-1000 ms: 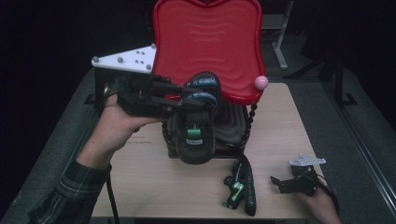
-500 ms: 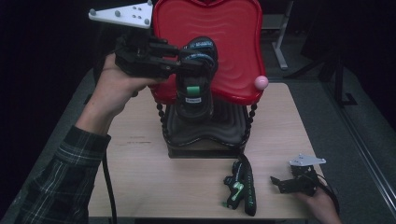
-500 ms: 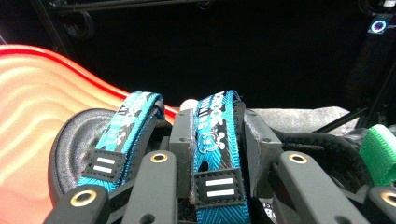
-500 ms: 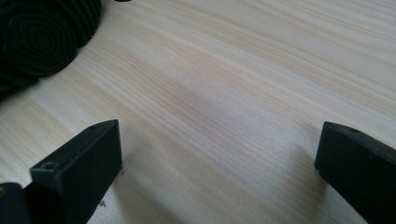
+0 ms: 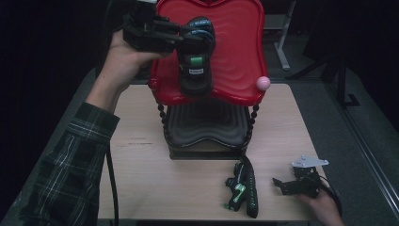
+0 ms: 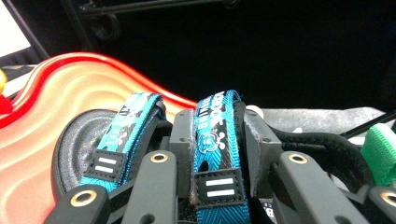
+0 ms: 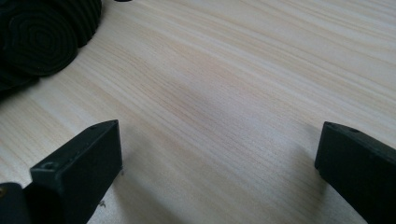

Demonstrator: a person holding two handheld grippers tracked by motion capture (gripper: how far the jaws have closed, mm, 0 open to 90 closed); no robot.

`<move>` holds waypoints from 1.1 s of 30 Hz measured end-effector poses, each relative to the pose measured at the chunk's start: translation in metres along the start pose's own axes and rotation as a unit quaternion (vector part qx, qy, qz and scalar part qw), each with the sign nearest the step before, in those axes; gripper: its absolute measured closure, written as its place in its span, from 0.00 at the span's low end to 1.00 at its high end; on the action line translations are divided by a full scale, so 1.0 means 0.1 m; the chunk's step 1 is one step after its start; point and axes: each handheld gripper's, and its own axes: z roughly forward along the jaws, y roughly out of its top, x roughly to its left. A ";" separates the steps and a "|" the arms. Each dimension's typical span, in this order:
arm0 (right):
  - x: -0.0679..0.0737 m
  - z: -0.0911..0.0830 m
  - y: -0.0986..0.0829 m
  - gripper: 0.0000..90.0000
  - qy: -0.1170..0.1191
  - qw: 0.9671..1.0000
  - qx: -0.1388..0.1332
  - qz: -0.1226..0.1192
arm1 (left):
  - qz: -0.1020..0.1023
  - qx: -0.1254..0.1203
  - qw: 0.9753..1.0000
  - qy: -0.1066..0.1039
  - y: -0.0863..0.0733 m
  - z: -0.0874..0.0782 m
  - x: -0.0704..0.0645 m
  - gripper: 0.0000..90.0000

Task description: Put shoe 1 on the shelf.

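Dark room, pale wooden table (image 5: 197, 188); red-topped stand (image 5: 235, 61) at centre.
Left gripper (image 5: 176, 40) holds black strapped pad (image 5: 195, 56) aloft before red top, jaws clamped on its blue strap (image 6: 217, 154). Right gripper (image 5: 280, 184) rests on table, jaws apart.

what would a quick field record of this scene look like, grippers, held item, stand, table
left gripper: raised over the table, shut on the strap of the black sandal
black sandal: hangs in front of the red tray, blue strap between the jaws
red tray: top tier of the stand
black tray: lower tier, bare
strap bundle: on the table, black and green
right gripper: low at the table's near right, open
table: light wood
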 end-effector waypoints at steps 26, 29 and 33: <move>0.00 0.00 -0.01 0.00 0.000 1.000 -0.001 -0.001 | 0.010 0.014 1.000 0.018 -0.15 0.20 0.39 0.76; 0.00 0.00 -0.01 0.00 0.000 1.000 -0.001 -0.001 | 0.010 0.013 1.000 0.013 -0.18 0.20 0.39 0.76; 0.00 0.00 -0.01 0.00 0.000 1.000 -0.001 -0.002 | 0.010 0.013 1.000 0.006 -0.21 0.21 0.37 0.76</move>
